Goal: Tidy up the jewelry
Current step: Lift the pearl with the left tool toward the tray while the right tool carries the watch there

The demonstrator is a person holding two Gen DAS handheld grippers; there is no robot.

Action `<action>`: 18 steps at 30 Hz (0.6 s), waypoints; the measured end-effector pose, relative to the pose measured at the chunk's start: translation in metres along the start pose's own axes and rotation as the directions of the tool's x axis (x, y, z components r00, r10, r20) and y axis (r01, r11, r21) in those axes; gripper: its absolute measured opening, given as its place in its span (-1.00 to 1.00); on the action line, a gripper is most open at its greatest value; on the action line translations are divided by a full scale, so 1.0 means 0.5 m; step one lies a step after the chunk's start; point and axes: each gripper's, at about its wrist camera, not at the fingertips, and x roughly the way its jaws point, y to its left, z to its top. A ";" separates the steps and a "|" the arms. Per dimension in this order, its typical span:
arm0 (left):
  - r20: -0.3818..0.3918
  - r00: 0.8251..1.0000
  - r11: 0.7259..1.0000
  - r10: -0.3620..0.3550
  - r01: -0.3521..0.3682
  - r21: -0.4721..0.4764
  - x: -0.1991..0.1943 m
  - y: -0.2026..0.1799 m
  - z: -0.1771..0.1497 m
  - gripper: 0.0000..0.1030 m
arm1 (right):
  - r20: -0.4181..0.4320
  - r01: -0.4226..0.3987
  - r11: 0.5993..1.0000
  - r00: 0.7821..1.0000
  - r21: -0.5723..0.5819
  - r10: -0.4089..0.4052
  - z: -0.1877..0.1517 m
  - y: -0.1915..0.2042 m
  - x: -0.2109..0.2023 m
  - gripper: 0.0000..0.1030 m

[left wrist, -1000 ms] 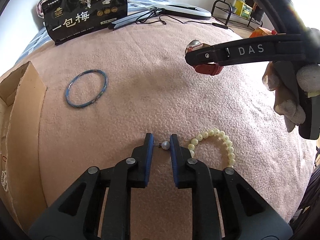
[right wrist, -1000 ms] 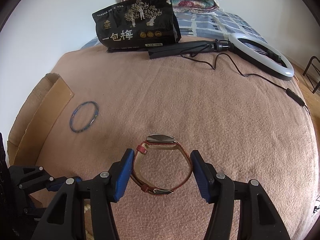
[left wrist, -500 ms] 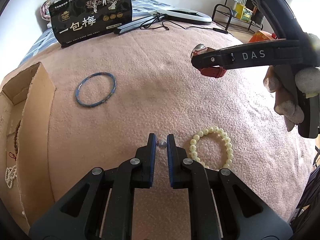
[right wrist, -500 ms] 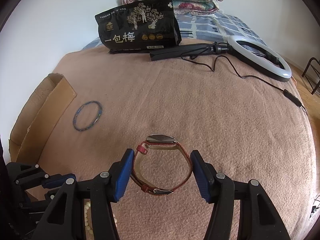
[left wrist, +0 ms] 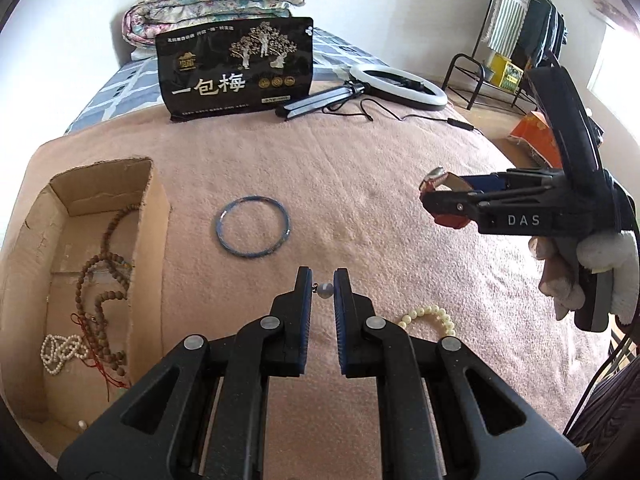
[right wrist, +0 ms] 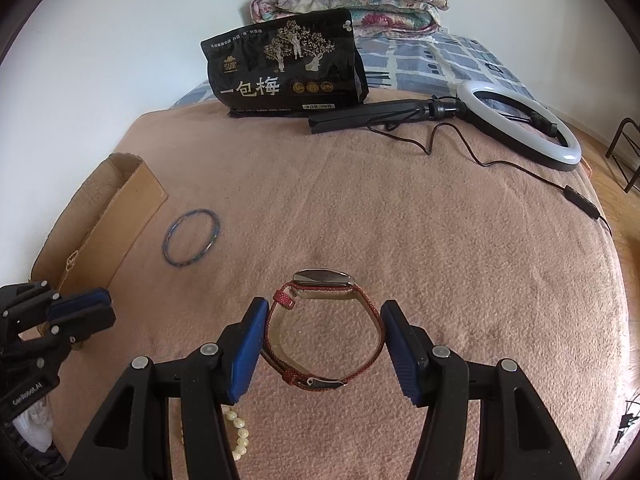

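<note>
Two grippers loaded. Left gripper (left wrist: 323, 286), bottom centre of left view, pinches a grey bead (left wrist: 324, 290) between nearly closed fingers. Right gripper (right wrist: 322, 346), bottom centre of right view, clamps a red watch (right wrist: 320, 330) by its strap. Bangle (left wrist: 253, 227) on blanket (left wrist: 360, 184), mid-frame; box (left wrist: 152, 216) at left holds necklaces (left wrist: 100, 280); pearl bracelet (left wrist: 430, 316) lower right
</note>
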 end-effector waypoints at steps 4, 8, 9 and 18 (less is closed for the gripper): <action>0.028 0.999 1.000 0.021 -0.021 -0.019 -0.027 0.030 0.011 -0.83 | 0.004 -0.011 1.000 1.000 -0.009 0.011 -0.002 0.014 -0.015 0.16; 0.056 0.997 0.998 0.047 -0.044 -0.051 -0.054 0.068 0.020 -0.83 | 0.007 -0.027 1.000 1.000 -0.015 0.027 -0.004 0.032 -0.029 0.16; 0.063 0.997 0.997 0.053 -0.049 -0.060 -0.061 0.079 0.022 -0.83 | 0.008 -0.032 0.999 0.999 -0.016 0.032 -0.005 0.037 -0.033 0.16; 0.105 0.986 0.984 0.126 -0.111 -0.138 -0.115 0.181 0.025 -0.83 | 0.015 -0.074 0.995 0.997 -0.066 0.075 -0.005 0.113 -0.064 0.16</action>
